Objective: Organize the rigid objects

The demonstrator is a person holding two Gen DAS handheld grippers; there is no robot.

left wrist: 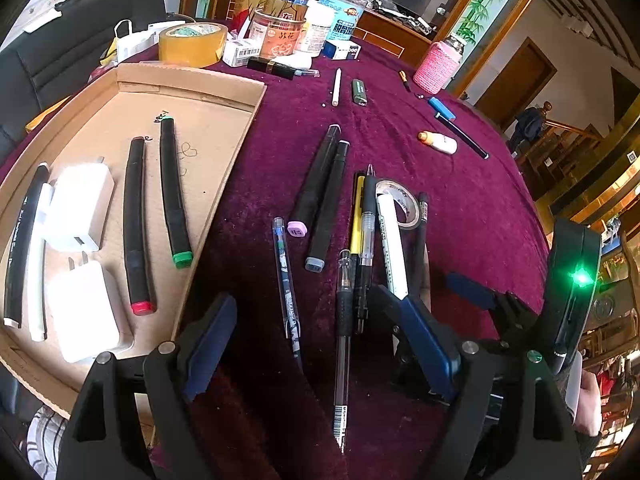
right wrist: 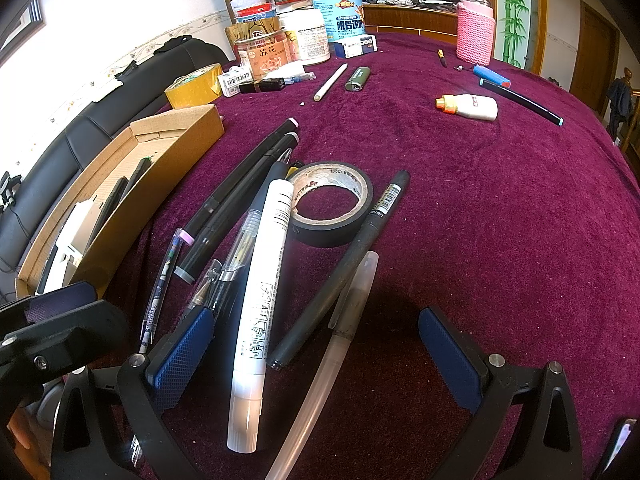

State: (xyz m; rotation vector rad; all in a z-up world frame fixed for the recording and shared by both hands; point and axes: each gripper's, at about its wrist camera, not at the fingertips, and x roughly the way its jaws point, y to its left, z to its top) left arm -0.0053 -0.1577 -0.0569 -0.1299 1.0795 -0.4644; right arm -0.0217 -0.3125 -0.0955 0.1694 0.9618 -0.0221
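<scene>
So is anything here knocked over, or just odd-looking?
Nothing looks spilled or broken. The oddest bit is the heap of pens: the white marker lies across other pens, with its far end resting on the black tape roll. A small white bottle lies on its side, further back on the cloth.

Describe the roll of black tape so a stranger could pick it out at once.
Start at the cardboard tray on the purple tablecloth, then move right past the heap of pens. The black tape roll lies flat at the heap's edge, beside the white marker. It is the only ring there; the yellow tape roll sits farther back.
</scene>
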